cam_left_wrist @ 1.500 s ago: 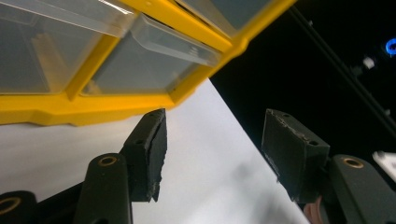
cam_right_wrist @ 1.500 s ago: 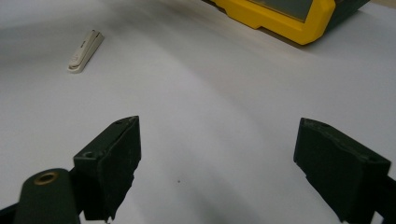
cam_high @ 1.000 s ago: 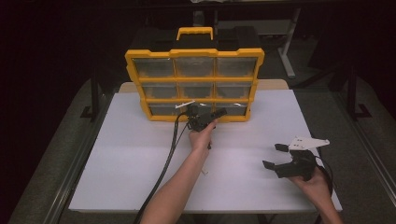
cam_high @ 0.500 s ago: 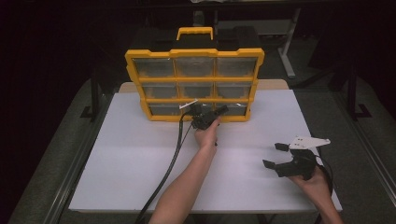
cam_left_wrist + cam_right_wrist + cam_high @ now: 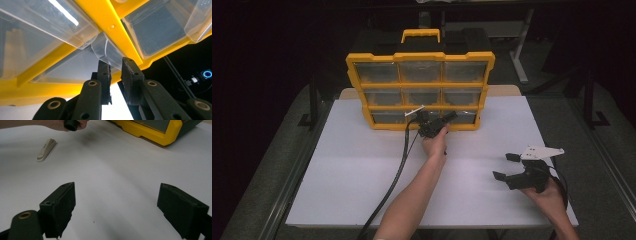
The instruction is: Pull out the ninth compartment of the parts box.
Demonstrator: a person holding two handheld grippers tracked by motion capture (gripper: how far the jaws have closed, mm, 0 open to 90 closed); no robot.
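Note:
A yellow drawer cabinet (image 5: 419,85) with clear drawers stands upright at the far middle of the white table (image 5: 342,175). My left gripper (image 5: 448,118) reaches its bottom row. In the left gripper view the clear curved handle lip (image 5: 107,51) of a bottom drawer sits between the fingertips (image 5: 115,67). The jaws have just been closing and now pinch that lip. My right gripper (image 5: 505,166) hovers open over the table at the near right, its pads (image 5: 63,202) wide apart with nothing between them.
A small beige flat piece (image 5: 46,149) lies on the table near the person's left hand (image 5: 62,123). The left gripper's black cable (image 5: 397,175) trails across the table toward the near edge. The surroundings beyond the table are dark.
The left gripper has edged a little to the right and closer to the cabinet's bottom row. The right gripper has stayed where it was.

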